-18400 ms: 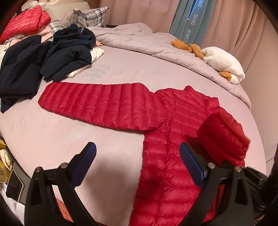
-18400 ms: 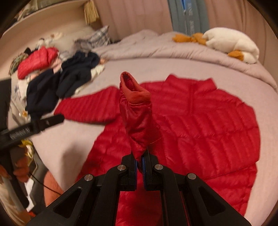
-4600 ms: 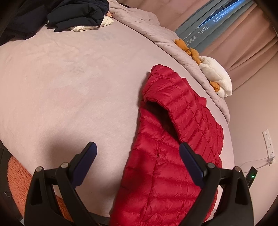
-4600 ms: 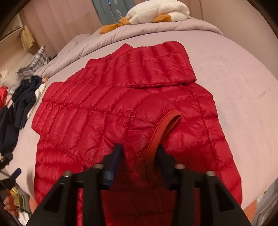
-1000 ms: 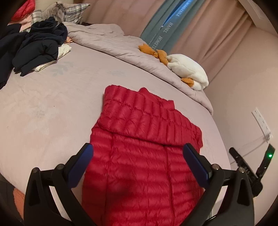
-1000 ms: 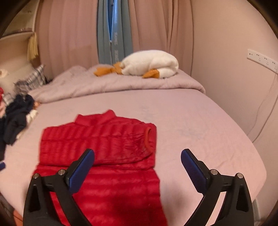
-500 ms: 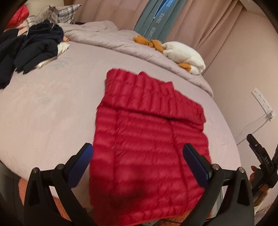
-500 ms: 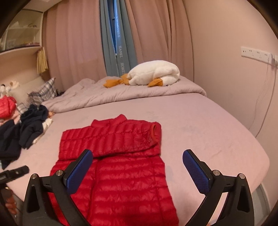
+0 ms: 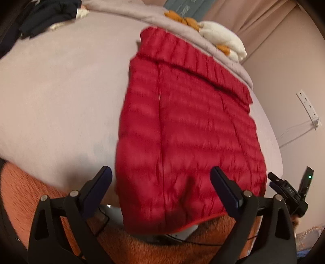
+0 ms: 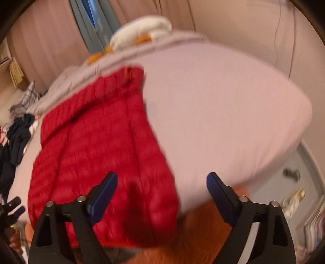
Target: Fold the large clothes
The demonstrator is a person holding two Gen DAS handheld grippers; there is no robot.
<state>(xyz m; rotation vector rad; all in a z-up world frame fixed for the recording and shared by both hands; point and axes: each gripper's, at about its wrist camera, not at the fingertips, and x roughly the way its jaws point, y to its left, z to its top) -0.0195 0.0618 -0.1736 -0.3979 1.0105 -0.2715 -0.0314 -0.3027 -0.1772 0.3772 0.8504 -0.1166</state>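
A red quilted down jacket [image 9: 189, 126] lies flat on the pale bed sheet [image 9: 61, 97], both sleeves folded across its upper part, its hem hanging over the near bed edge. My left gripper [image 9: 160, 188] is open and empty, just above the hem's left part. In the right wrist view the jacket [image 10: 97, 146] is blurred. My right gripper [image 10: 161, 190] is open and empty over the hem's right corner.
A white and orange plush toy [image 9: 221, 42] lies on a grey duvet [image 9: 126, 14] at the far end. Dark clothes [image 9: 42, 14] are piled at the far left. An orange furry surface [image 9: 50, 205] runs below the bed edge. A wall socket [image 9: 308, 105] is at right.
Both grippers have dropped and moved in toward the jacket's hem at the near bed edge. Both stay open and empty. The jacket has not moved.
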